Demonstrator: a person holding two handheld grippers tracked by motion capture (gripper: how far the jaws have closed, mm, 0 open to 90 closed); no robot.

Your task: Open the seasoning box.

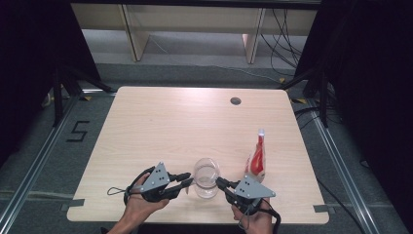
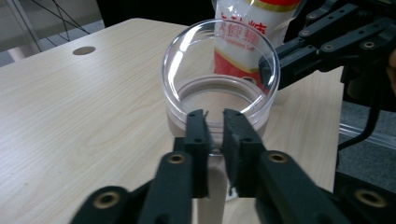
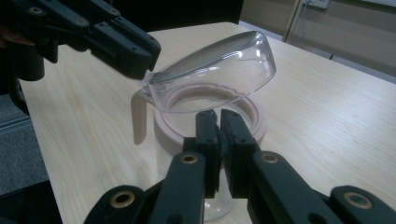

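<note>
Clear jug [image 1: 206,178] — lid [image 3: 219,70] tilted, both grippers [image 2: 213,122] [image 3: 218,122] pinching rim, pouch [image 1: 257,158] beside.

Clear lidded jar [image 1: 206,178], upright, near table's front edge

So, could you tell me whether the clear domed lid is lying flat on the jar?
No, the clear domed lid tilts above the pink-rimmed jar.

Left claw [image 2: 215,122] pinched on clear jar lid [image 2: 219,70]; red-and-white pouch [image 2: 247,37] behind, other claw [image 2: 271,70] opposite.
</note>
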